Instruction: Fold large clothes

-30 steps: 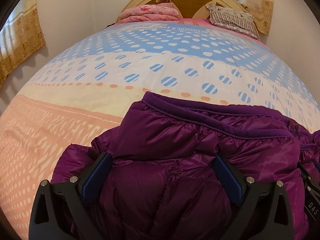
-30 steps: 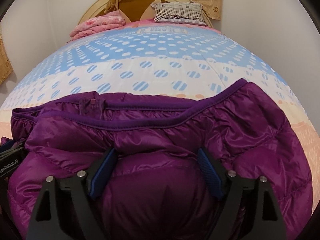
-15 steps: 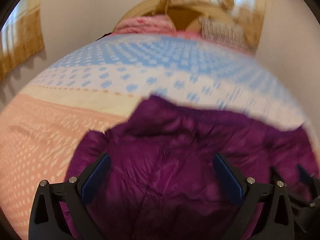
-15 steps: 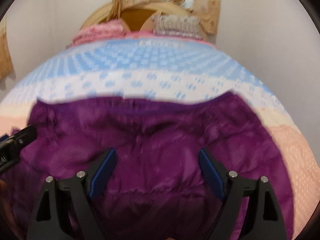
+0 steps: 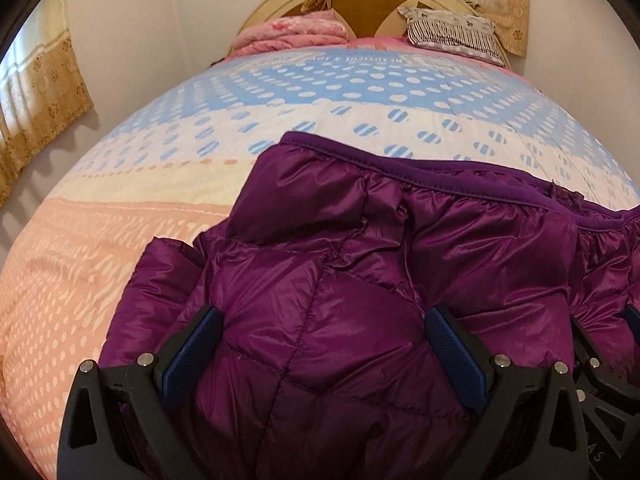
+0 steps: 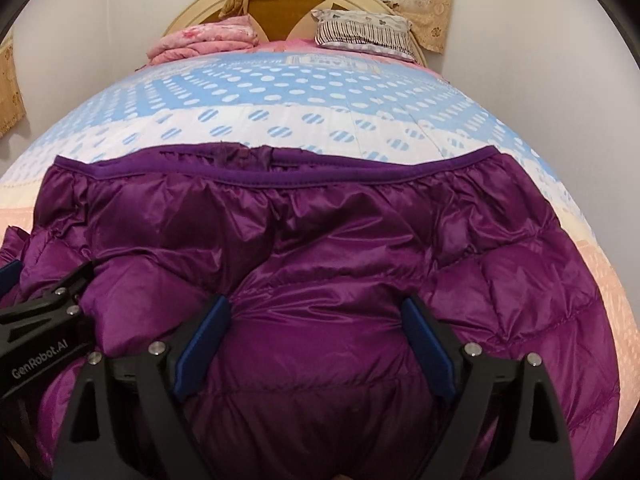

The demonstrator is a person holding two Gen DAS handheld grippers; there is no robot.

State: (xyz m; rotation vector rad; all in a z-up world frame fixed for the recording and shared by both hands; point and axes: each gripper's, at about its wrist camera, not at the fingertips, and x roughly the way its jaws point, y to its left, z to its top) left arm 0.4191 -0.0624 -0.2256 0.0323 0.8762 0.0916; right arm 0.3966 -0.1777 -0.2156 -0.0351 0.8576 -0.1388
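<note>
A shiny purple quilted down jacket (image 5: 360,272) lies bunched on the bed, its darker bound hem edge (image 6: 320,178) on the far side. It fills the lower half of the right wrist view (image 6: 320,264). My left gripper (image 5: 324,336) is open, its blue-padded fingers wide apart with puffy jacket fabric bulging between them. My right gripper (image 6: 316,326) is also open over the jacket's middle, fabric between its fingers. The left gripper's body shows at the left edge of the right wrist view (image 6: 44,328).
The bed has a dotted blue, white and peach cover (image 5: 280,120). A folded pink quilt (image 5: 292,32) and a striped pillow (image 5: 452,32) lie by the round headboard (image 6: 280,4). Walls and gold curtains (image 5: 40,92) flank the bed.
Both grippers drew back and lifted slightly over the jacket. The jacket's upper layer has settled and spread flatter, with more quilted surface showing. The fingers stay wide apart.
</note>
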